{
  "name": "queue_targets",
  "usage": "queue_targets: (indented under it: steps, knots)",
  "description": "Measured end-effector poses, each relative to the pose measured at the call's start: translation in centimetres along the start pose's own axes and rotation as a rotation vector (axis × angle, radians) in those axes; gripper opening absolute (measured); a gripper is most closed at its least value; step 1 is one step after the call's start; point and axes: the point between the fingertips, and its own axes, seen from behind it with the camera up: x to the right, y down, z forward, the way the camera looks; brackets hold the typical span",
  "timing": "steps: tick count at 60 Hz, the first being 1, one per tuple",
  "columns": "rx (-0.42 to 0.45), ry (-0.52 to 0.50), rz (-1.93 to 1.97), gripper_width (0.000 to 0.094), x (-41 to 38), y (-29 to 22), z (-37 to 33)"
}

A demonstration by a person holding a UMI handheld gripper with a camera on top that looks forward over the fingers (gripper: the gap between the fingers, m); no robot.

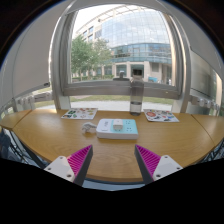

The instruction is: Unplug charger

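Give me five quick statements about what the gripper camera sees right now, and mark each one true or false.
1. The fingers are open with nothing between them. True.
2. The gripper grips the light blue box. False: the box lies on the wooden table, beyond the fingers.
3. A tall white object stands at the table's far edge by the window. True.
4. The window looks onto a blank brick wall. False: a glass-fronted building and trees show outside.
5. Printed sheets lie left and right of the box. True.
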Motion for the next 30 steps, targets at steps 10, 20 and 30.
queue_targets:
  steps: [10,20,30]
  knots:
    - [-0.020,0.078,0.043,0.0750,0.2,-3.6,8.0]
    - [-0.041,0.190,0.072,0.0534,2.9,-5.3,12.6]
    - [-0.100,0.216,0.067,0.0263,2.7,-3.7,15.4]
